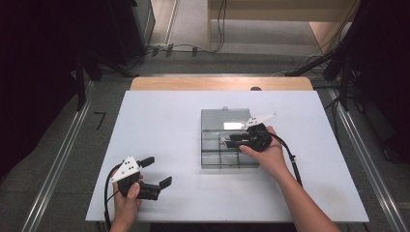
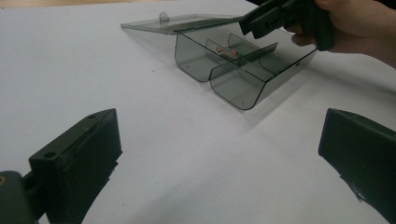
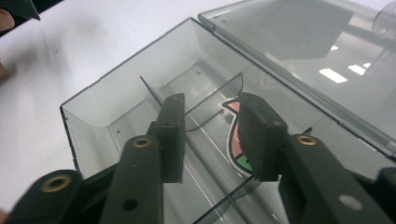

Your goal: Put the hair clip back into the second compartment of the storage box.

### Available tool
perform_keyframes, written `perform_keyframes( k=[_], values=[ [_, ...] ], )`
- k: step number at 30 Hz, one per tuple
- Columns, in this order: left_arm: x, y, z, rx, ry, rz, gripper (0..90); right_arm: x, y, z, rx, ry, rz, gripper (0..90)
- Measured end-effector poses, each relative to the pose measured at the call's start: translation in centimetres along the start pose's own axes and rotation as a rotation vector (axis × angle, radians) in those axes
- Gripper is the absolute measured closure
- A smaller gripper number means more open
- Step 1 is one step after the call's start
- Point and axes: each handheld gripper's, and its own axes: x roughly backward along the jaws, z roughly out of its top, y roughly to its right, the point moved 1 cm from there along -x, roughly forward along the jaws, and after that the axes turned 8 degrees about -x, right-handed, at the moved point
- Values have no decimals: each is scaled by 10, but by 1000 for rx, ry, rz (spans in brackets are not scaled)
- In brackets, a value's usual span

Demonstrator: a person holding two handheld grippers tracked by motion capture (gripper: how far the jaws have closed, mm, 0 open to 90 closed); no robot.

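Inside smoky clear-plastic divided box (image 3: 116, 100), flat sticker (image 3: 236, 140)

black left gripper (image 1: 153, 172) and right gripper (image 1: 226, 141) (grey three-cornered plates, black cables); bare forearms.

Sticker (image 3: 236, 135) in box (image 3: 107, 116): partly hidden behind right gripper (image 3: 210, 135) fingers; design unreadable. Left gripper (image 2: 219, 154) fingers cut off at frame edges.

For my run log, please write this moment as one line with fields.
left gripper: open, on table, holds nothing | right gripper: open, over box compartment | sticker: lies in box, not gripped | lid: open
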Motion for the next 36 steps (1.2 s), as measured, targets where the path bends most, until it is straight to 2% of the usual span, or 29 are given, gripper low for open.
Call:
perform_keyframes(
  k=[3,8,11,12,13,19,21,23,26,31,33,36],
  values=[
    [-2,2,3,-4,1,-3,0,5,-1,1,2,24,-7,506],
    [-6,4,8,-16,0,-8,0,15,-1,0,-8,69,-5,457],
    [-11,6,12,-28,-3,-12,0,15,2,-1,28,108,-64,419],
    [-12,7,13,-32,-5,-12,0,16,2,-1,24,103,-71,418],
    [-14,7,15,-38,-8,-15,0,18,3,-1,22,102,-58,413],
    [-21,8,24,-40,-12,-19,0,29,6,-3,0,109,-36,286],
    [-24,8,27,-45,-13,-21,0,33,8,-4,-23,114,-19,258],
    [-27,8,29,-46,-19,-24,0,35,11,-6,-23,105,-17,172],
    [-32,8,32,-45,-28,-30,0,38,14,-9,-18,107,4,113],
    [-40,5,38,-37,-32,-37,0,41,16,-13,-6,113,-37,46],
    [-44,5,41,-32,-30,-43,0,42,16,-14,13,101,-31,0],
    [-49,3,46,-36,-31,-47,0,45,17,-16,27,104,-36,0]
  ],
)
